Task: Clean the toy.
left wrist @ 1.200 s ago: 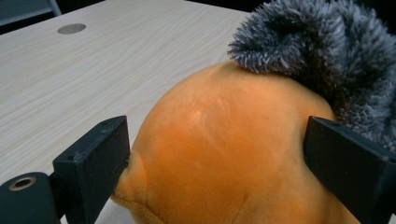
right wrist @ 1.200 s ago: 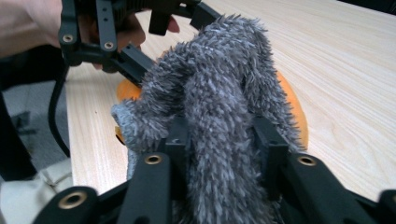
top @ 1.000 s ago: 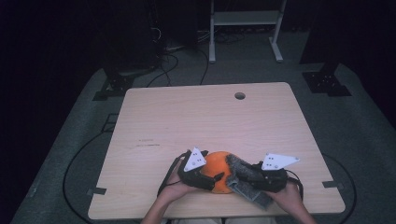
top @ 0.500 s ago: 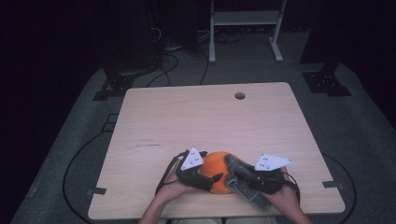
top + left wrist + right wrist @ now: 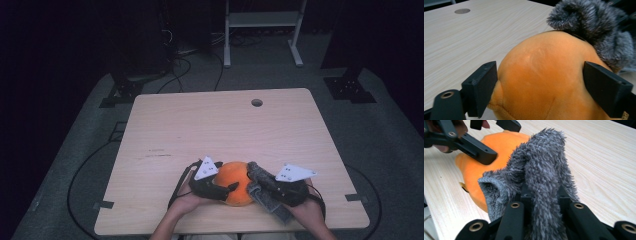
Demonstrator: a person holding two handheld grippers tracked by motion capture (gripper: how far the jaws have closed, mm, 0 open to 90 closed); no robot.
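High view has my left gripper (image 5: 231, 188) closing round the orange plush (image 5: 236, 181) at the table's (image 5: 210, 120) near edge, right gripper (image 5: 260, 186) pinching its grey fuzzy cover (image 5: 263, 189), so next I'd guess peel gently

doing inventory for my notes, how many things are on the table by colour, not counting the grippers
orange: 1, the round orange plush toy
grey: 1, the fuzzy grey fabric piece lying against the plush
total: 2
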